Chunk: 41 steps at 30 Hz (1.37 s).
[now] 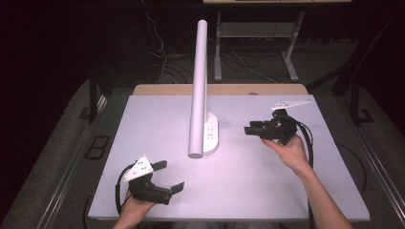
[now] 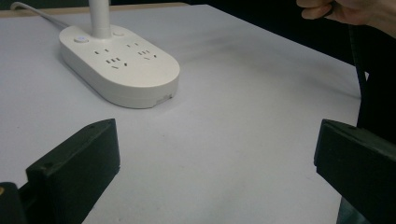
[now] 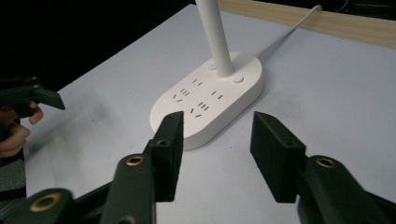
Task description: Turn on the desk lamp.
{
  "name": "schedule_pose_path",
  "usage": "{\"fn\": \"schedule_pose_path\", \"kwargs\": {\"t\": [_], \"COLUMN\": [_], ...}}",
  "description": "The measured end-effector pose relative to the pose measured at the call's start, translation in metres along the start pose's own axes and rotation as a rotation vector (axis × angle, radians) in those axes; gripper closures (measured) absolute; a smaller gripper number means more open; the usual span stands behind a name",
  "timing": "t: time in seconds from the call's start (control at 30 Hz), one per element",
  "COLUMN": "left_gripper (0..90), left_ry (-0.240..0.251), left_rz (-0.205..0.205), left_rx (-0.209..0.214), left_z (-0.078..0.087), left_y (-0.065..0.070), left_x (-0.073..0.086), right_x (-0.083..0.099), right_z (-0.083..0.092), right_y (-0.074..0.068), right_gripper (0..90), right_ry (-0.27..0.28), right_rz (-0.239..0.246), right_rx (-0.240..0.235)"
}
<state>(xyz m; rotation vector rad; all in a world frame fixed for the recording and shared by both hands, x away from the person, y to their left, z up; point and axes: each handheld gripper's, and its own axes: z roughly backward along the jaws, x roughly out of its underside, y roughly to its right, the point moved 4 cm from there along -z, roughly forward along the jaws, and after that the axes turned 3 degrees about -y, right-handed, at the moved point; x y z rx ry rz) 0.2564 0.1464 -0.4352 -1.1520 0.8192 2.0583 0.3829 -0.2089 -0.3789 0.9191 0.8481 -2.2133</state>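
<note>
A white desk lamp stands mid-table: an oval base [image 1: 210, 136] with sockets and buttons on top, and a long white tube [image 1: 198, 86] leaning toward me. My left gripper [image 1: 171, 175] rests at the near left with its jaws wide apart; in the left gripper view [image 2: 217, 149] only bare table lies between them, with the base [image 2: 126, 70] farther off. My right gripper [image 1: 249, 129] is to the right of the base and points at it. In the right gripper view [image 3: 212, 140] its jaws stand open and empty a short way from the base [image 3: 210, 100].
The white table top [image 1: 248, 191] has a wooden strip [image 1: 219, 89] along its far edge. The lamp's white cord [image 3: 289, 30] runs from the base toward that strip. Dark floor, cables and a table frame [image 1: 258, 47] lie beyond.
</note>
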Motion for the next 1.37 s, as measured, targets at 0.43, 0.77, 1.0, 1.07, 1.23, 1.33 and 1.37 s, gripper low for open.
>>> {"fn": "schedule_pose_path", "kwargs": {"t": [0.43, 0.77, 1.0, 1.07, 1.23, 1.33, 1.37], "left_gripper": [0.0, 0.0, 0.0, 0.0, 0.0, 0.0, 0.0], "left_ry": [-0.002, -0.004, -0.008, -0.007, -0.01, -0.014, -0.013], "left_rz": [-0.002, 0.0, -0.001, -0.002, -0.001, -0.001, 0.001], "left_rx": [0.0, -0.002, -0.005, -0.004, -0.005, -0.005, -0.006], "left_z": [-0.001, -0.001, -0.001, -0.001, -0.002, -0.002, -0.003], "left_y": [0.0, -0.001, -0.001, -0.001, -0.002, -0.002, -0.002], "left_x": [0.0, 0.0, 0.0, 0.0, 0.0, 0.0, 0.0], "right_x": [0.041, 0.071, 0.096, 0.103, 0.119, 0.127, 0.128], "right_z": [0.014, 0.035, 0.047, 0.049, 0.055, 0.056, 0.057], "right_y": [-0.006, -0.011, -0.018, -0.019, -0.024, -0.024, -0.024], "right_gripper": [0.3, 0.1, 0.1, 0.1, 0.1, 0.2, 0.2], "right_ry": [-0.046, -0.018, 0.023, 0.038, 0.043, 0.047, 0.046], "right_rz": [-0.012, -0.051, -0.071, -0.075, -0.095, -0.094, -0.097], "right_rx": [0.052, 0.056, 0.066, 0.086, 0.111, 0.115, 0.115]}}
